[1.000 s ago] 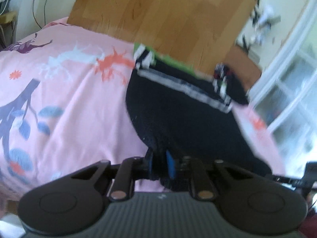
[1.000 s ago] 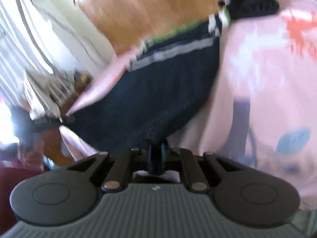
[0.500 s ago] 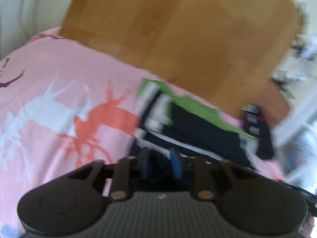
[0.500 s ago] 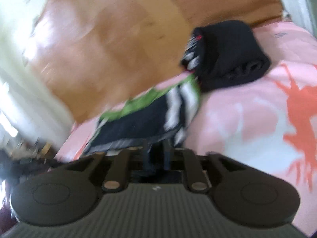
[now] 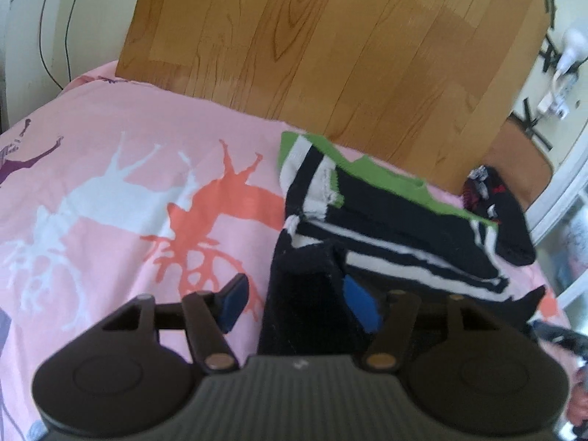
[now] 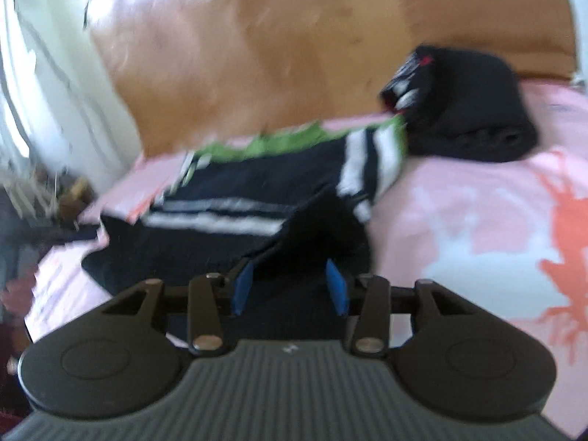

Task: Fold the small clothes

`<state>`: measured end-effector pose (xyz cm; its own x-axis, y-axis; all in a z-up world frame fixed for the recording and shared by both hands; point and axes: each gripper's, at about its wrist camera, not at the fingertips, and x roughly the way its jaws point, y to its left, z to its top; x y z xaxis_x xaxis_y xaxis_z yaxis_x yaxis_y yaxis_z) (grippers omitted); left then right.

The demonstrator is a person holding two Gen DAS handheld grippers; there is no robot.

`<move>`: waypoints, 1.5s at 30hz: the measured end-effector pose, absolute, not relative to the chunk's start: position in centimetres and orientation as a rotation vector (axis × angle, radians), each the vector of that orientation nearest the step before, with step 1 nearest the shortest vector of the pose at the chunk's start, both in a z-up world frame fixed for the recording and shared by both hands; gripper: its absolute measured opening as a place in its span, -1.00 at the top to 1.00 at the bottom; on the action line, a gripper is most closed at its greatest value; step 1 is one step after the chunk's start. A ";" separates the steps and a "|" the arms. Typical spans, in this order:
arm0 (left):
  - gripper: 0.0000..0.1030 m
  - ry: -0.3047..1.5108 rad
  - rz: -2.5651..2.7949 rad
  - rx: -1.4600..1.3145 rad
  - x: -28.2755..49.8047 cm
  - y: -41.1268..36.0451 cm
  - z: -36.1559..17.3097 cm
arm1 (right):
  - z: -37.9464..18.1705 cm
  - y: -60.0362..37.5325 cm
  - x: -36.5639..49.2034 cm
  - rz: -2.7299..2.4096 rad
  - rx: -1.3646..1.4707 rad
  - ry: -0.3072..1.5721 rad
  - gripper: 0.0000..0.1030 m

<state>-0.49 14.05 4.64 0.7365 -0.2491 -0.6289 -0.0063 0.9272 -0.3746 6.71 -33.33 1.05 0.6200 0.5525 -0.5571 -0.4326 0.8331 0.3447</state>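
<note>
A small black garment with white stripes and a green band (image 5: 397, 220) lies folded over on the pink bedcover, close to the wooden headboard. It also shows in the right wrist view (image 6: 257, 198). My left gripper (image 5: 299, 301) is open, with a black fold of the garment standing loose between its blue pads (image 5: 235, 301). My right gripper (image 6: 290, 283) is open too, with a raised black fold between its blue pads (image 6: 336, 286).
A folded black garment (image 6: 470, 114) lies beside the striped one, also near the headboard (image 5: 330, 44). The pink bedcover with deer prints (image 5: 128, 183) spreads to the left. The bed edge, a white door frame and cables (image 5: 558, 73) are at the right.
Both grippers carried the black hem forward toward the headboard, folding the garment over itself. Both then opened and let the cloth go.
</note>
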 end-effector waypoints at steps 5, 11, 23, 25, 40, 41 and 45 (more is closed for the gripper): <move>-0.14 0.714 -0.205 -0.391 -0.3 13.0 5.8 | -0.2 -28.7 10.9 0.600 0.164 0.738 0.09; -0.14 0.718 -0.239 -0.315 0.2 10.1 5.8 | 1.1 -30.3 13.8 0.487 0.368 0.658 0.06; 0.23 0.829 -0.081 -0.344 7.9 10.7 2.7 | 0.6 -34.7 5.6 0.305 0.335 0.593 0.04; -0.03 0.803 -0.095 -0.347 6.4 11.3 3.6 | 0.3 -35.1 4.5 0.294 0.325 0.603 -0.01; -0.46 0.916 -0.228 -0.587 -1.3 14.2 1.7 | -2.4 -36.8 2.1 0.413 0.693 0.804 -0.13; -0.41 0.896 -0.220 -0.593 -1.1 14.1 1.6 | -2.4 -36.2 2.5 0.403 0.699 0.795 -0.13; 0.74 0.876 -0.110 -0.640 0.3 14.2 0.9 | -2.3 -34.8 3.9 0.376 0.678 0.778 0.06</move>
<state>0.32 14.17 0.85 0.6472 -0.3432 -0.6807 -0.1642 0.8092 -0.5641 3.87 -34.77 -2.28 0.6624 0.5435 -0.5156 -0.0665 0.7282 0.6822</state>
